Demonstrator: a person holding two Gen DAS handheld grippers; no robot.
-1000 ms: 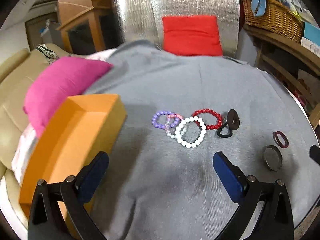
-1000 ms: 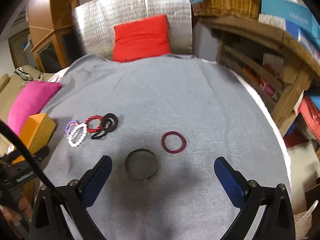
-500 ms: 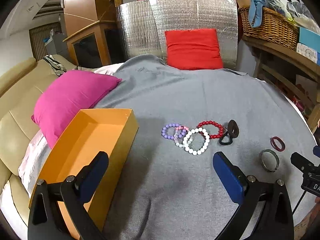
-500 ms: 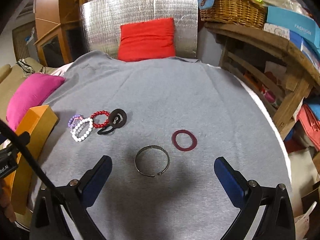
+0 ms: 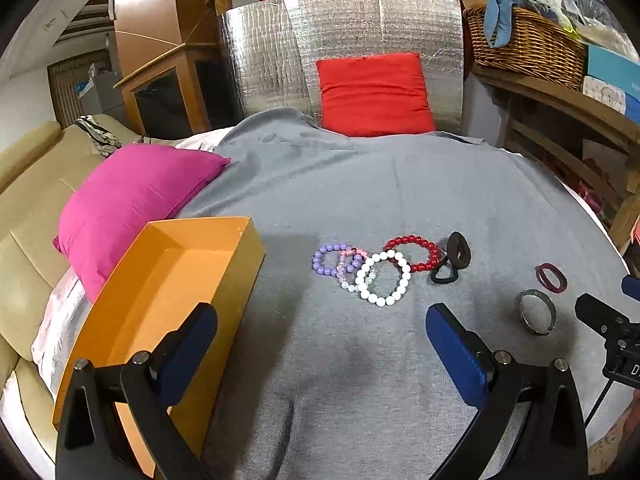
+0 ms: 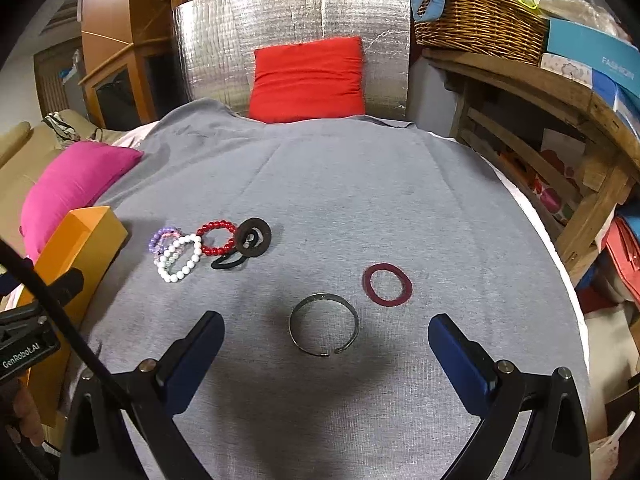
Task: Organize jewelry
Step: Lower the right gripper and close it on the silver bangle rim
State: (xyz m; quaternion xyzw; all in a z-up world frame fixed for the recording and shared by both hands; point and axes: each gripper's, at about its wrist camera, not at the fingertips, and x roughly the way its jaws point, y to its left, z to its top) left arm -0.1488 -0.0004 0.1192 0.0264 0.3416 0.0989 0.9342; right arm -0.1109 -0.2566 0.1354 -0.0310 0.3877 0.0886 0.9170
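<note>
Right wrist: four beaded bracelets (image 6: 178, 252), two bangles (image 6: 323, 324).

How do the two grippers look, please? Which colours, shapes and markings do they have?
Left gripper and right gripper look alike: black forked frames with silver bolts and flat dark blue pads. The left one's black body carries a white "GenRobot.AI" marking and a black cable.
</note>
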